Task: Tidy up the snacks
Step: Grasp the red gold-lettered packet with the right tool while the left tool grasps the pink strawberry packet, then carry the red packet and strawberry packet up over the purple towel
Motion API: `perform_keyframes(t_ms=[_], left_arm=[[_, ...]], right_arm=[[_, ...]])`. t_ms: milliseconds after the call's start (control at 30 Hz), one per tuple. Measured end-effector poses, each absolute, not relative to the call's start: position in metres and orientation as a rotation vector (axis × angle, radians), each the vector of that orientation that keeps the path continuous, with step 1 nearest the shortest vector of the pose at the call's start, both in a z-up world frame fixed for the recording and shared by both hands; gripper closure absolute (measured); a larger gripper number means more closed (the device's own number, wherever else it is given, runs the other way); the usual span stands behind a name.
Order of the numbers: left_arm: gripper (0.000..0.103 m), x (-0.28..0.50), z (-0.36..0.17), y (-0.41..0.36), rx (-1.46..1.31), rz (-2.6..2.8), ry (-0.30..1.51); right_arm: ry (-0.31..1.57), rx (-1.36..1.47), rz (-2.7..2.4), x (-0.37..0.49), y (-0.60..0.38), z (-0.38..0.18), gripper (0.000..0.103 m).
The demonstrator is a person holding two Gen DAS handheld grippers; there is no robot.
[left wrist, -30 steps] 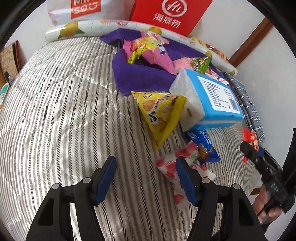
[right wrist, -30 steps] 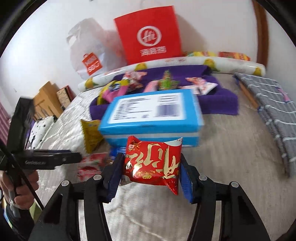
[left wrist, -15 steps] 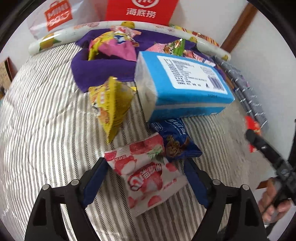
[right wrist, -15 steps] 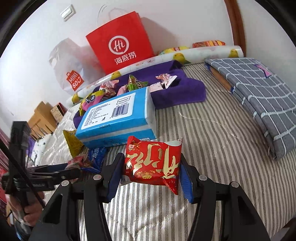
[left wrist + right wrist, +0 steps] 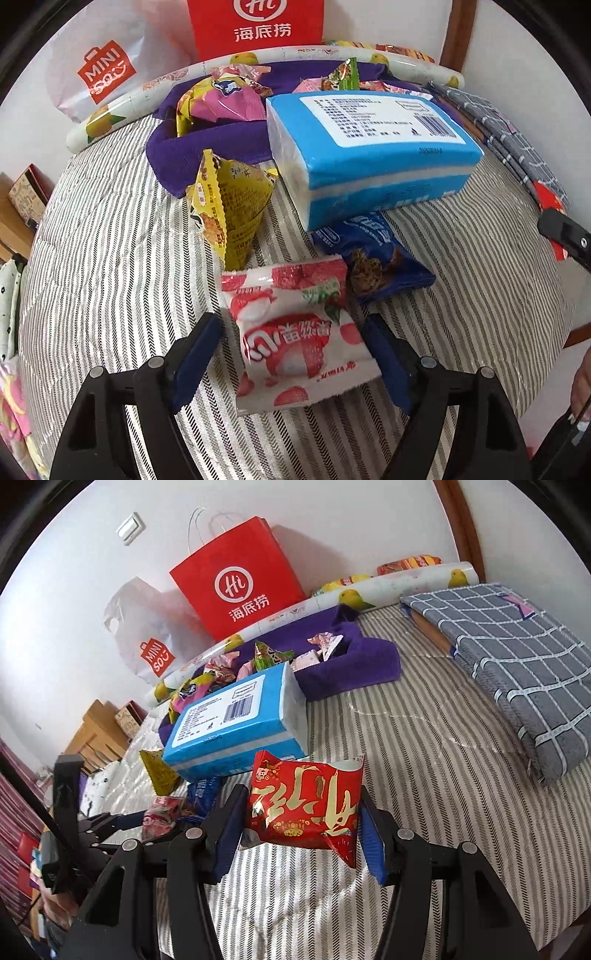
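Observation:
My left gripper (image 5: 291,354) is open, its fingers on either side of a pink-and-white lychee snack packet (image 5: 295,339) lying on the striped bedcover (image 5: 110,277). A dark blue cookie packet (image 5: 373,258) and a yellow packet (image 5: 232,206) lie just beyond it. My right gripper (image 5: 301,827) is shut on a red snack packet (image 5: 304,806) and holds it above the bed. A purple cloth tray (image 5: 351,664) at the back holds several snacks (image 5: 225,103).
A blue tissue pack (image 5: 369,147) sits in front of the purple tray. A red paper bag (image 5: 236,587) and a white plastic bag (image 5: 99,70) lean on the wall. A grey checked folded blanket (image 5: 517,672) lies at the right.
My left gripper has moved forward and right until its open fingers straddle the lychee packet. My right gripper has swung right and back, still holding the red packet.

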State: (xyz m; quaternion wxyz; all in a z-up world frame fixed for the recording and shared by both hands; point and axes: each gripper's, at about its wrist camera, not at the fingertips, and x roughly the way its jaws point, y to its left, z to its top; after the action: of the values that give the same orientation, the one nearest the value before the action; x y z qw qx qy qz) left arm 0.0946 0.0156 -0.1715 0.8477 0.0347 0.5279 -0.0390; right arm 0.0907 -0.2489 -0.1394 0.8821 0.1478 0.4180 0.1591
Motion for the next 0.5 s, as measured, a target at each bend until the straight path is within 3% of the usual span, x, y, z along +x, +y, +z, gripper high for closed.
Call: perform_keyframes(t_ms=[133,500], left_arm=[[0.048,0.094,-0.166,0.022,0.049,-0.071,1.1],[0.052,0.08,-0.146,0.05,-0.081,-0.112,1.071]], right_arm=[[0.861,0.284,0.323,0.088,-0.248,-0.134,0.047],[0.855,0.242,0.341,0.086,-0.235,-0.125,0.047]])
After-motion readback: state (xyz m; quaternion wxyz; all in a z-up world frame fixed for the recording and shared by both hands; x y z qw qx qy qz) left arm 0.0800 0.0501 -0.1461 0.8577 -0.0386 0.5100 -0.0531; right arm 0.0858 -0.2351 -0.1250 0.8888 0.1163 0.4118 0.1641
